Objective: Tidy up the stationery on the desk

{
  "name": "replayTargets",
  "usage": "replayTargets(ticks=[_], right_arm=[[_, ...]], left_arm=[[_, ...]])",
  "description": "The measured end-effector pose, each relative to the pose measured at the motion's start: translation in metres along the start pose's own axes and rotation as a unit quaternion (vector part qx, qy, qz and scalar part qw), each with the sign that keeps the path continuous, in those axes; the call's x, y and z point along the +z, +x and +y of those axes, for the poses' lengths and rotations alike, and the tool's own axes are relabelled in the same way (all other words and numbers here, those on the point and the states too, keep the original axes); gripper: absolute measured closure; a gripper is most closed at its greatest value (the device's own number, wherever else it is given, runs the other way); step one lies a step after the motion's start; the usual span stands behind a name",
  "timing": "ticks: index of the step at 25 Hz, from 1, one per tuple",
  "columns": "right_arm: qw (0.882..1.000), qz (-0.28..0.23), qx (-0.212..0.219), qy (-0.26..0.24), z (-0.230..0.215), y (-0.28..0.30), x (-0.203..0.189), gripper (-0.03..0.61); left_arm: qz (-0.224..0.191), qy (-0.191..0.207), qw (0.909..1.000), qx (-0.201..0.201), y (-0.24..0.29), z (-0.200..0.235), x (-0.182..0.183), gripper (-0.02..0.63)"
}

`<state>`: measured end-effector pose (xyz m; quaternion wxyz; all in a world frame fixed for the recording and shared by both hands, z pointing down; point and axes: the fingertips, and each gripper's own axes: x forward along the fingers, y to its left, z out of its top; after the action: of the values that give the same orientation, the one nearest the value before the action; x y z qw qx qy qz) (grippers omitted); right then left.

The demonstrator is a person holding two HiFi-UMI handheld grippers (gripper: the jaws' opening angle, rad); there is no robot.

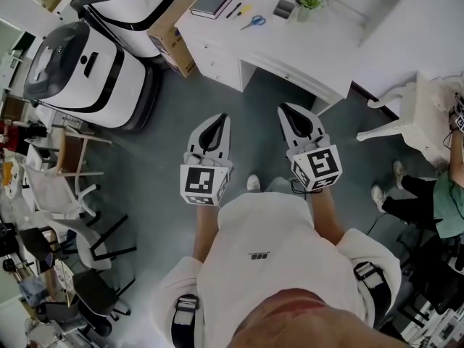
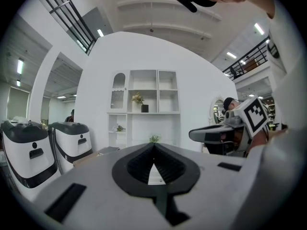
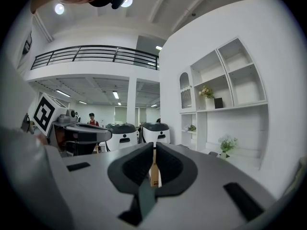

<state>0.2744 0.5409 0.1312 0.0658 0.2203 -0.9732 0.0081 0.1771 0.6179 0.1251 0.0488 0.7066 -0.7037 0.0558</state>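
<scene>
A: Where to look for the stationery?

B: Straight ahead and well apart, up on the white worktop [image 1: 304,46]. Notebook [image 1: 211,2] at its left end, then pens [image 1: 238,9], scissors [image 1: 254,22] and a small dark case [image 1: 283,9], next to a potted plant [image 1: 310,2].

A: Gripping anything?

B: Nothing. Holding left tongs [image 1: 221,116] and right tongs [image 1: 284,108] pressed together, empty, side by side over bare floor [image 1: 246,93].

A: Nearer on which side?

B: Probably left for the notebook and the pens, lying slanted to the front edge; right for the case. Open floor ahead, but best to mind the cardboard box [image 1: 172,35] at the worktop's left corner and the chair [image 1: 395,122] off right.
</scene>
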Motion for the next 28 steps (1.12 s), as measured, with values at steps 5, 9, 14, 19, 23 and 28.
replayTargets(ticks=[5, 9, 14, 19, 23, 28], right_arm=[[1.0, -0.001, -0.003, 0.001, -0.012, 0.029, 0.003, 0.577], [1.0, 0.003, -0.004, 0.001, -0.024, 0.048, 0.003, 0.578], [1.0, 0.008, -0.001, 0.001, -0.039, 0.075, 0.002, 0.578], [1.0, 0.008, 0.005, 0.003, -0.064, 0.107, 0.005, 0.578], [1.0, 0.012, 0.01, 0.014, -0.089, 0.137, 0.0, 0.578], [0.999, 0.015, 0.021, 0.022, -0.124, 0.18, 0.003, 0.578]], left_arm=[[-0.007, -0.001, 1.0, 0.003, 0.026, 0.024, 0.003, 0.614], [-0.004, -0.004, 1.0, 0.001, 0.047, 0.036, 0.001, 0.614], [-0.003, -0.006, 1.0, 0.001, 0.073, 0.053, 0.002, 0.614], [0.0, -0.007, 1.0, 0.006, 0.108, 0.07, 0.005, 0.614], [0.011, -0.005, 0.9999, 0.007, 0.141, 0.083, 0.004, 0.614], [0.023, -0.011, 0.9996, 0.008, 0.189, 0.1, 0.005, 0.614]])
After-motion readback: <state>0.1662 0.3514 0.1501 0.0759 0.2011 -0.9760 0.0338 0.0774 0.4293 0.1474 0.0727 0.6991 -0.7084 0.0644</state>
